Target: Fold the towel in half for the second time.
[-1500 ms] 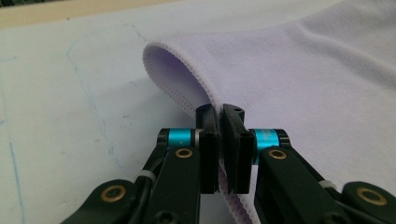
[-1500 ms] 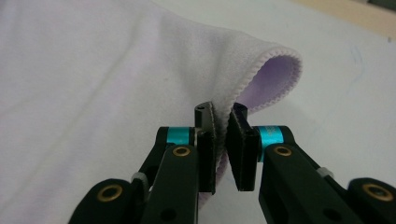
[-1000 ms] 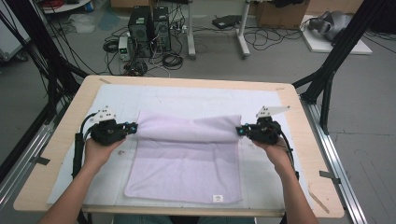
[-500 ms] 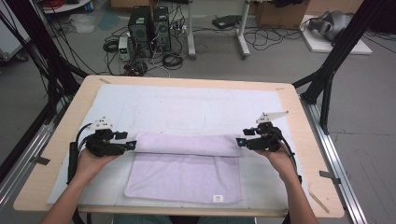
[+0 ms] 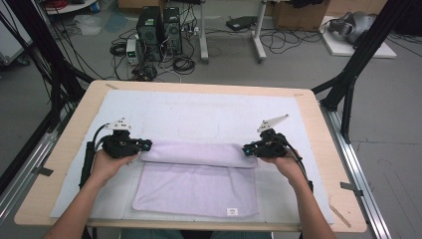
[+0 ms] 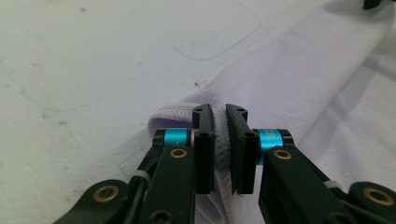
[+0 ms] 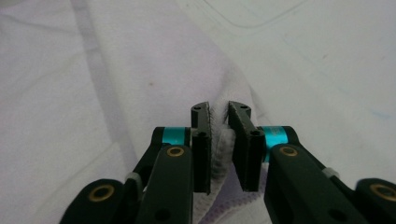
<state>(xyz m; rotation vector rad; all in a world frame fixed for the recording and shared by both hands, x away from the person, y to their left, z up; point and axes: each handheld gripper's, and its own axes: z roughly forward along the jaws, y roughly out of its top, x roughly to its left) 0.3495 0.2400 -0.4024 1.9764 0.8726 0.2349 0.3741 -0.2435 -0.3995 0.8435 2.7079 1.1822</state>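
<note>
Mid-fold: left gripper (image 5: pixel 145 145) and right gripper (image 5: pixel 247 149), jaws just closed again, each pinch an end of the towel's (image 5: pixel 199 184) doubled far fold on the tabletop (image 5: pixel 308 107); next, probably carry it toward the towel's near edge.

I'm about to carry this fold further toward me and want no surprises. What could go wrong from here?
1. Both grips sit at the very ends of the towel: the left gripper and right gripper have just been closing on thin edge cloth, so a corner may slip out.
2. The folded roll between them could sag or skew if one hand leads.
3. The lower layer may drag along the mat.
</note>
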